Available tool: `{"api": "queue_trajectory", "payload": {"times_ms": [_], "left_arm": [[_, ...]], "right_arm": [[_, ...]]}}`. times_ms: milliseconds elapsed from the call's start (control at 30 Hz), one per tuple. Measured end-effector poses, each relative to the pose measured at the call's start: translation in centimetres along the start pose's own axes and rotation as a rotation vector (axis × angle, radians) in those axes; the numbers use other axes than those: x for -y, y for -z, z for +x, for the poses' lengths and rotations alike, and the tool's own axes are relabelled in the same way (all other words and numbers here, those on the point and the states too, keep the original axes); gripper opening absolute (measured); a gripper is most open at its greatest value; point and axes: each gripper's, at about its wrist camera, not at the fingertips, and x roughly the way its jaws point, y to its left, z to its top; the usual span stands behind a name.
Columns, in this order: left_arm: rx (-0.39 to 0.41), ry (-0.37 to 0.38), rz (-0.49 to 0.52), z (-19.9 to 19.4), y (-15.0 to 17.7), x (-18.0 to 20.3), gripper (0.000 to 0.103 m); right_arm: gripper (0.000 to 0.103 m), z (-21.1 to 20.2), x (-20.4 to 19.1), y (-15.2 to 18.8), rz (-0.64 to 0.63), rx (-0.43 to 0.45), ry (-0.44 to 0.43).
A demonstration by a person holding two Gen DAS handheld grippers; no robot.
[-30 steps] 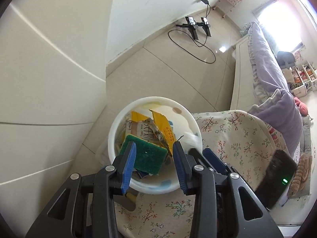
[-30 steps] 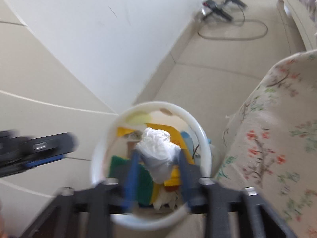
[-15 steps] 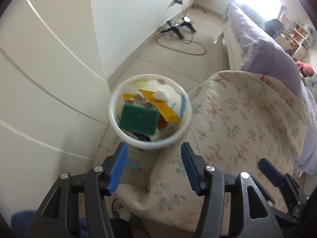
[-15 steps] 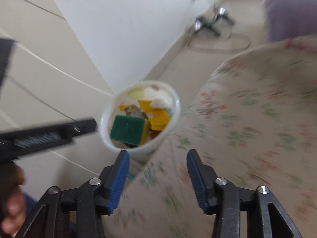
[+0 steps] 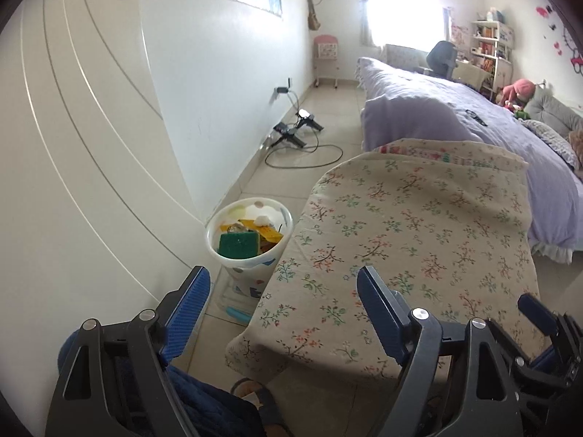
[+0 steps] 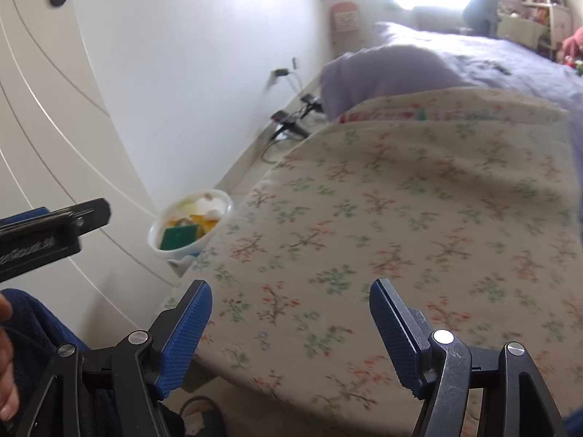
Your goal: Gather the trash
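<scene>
A white trash bin [image 5: 251, 269] stands on the floor between the wall and a table with a floral cloth [image 5: 419, 247]. It holds a green sponge [image 5: 237, 244], yellow wrappers [image 5: 267, 231] and a white tissue wad [image 5: 263, 219]. The bin also shows in the right wrist view [image 6: 189, 251], with the sponge [image 6: 178, 238] in it. My left gripper [image 5: 282, 318] is open and empty, well back from the bin. My right gripper [image 6: 289, 335] is open and empty above the table's near edge.
White cabinet doors [image 5: 73, 164] rise at the left. A cable and black stands [image 5: 295, 138] lie on the tiled floor by the wall. A bed with a purple cover [image 5: 455, 109] lies beyond the table. A blue item [image 5: 238, 314] lies at the bin's foot.
Both grippers have pulled up and back from the bin. The right gripper let go of the white tissue wad, which now lies in the bin. Both sets of jaws stand wider.
</scene>
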Motion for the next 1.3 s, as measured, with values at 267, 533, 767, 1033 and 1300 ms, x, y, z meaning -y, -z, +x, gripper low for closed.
{"api": "queue_trajectory", "payload": {"times_ms": [267,533,767,1033,1300], "left_arm": [[0.052,-0.018,0.038,-3.8,1.4,1.5,0.091],[0.031,-0.018,0.031,-4.1,2.0,1.3,0.091],[0.018,-0.025,0.013,-3.8,2.0,0.6,0.091],[-0.001,-0.028,0.002,-3.0,2.0,0.2,0.091],[-0.02,-0.023,0.009,-2.3,2.1,0.6,0.091]], "right_arm": [[0.087,-4.4,0.5,-0.1,-0.012,0.067,0.0],[0.1,-5.4,-0.1,0.0,-0.019,0.086,-0.001],[0.103,-4.9,-0.5,0.1,-0.023,0.081,0.02],[0.103,-4.3,-0.5,0.0,-0.016,0.072,0.022],[0.103,-4.0,-0.2,-0.2,-0.001,0.069,0.019]]}}
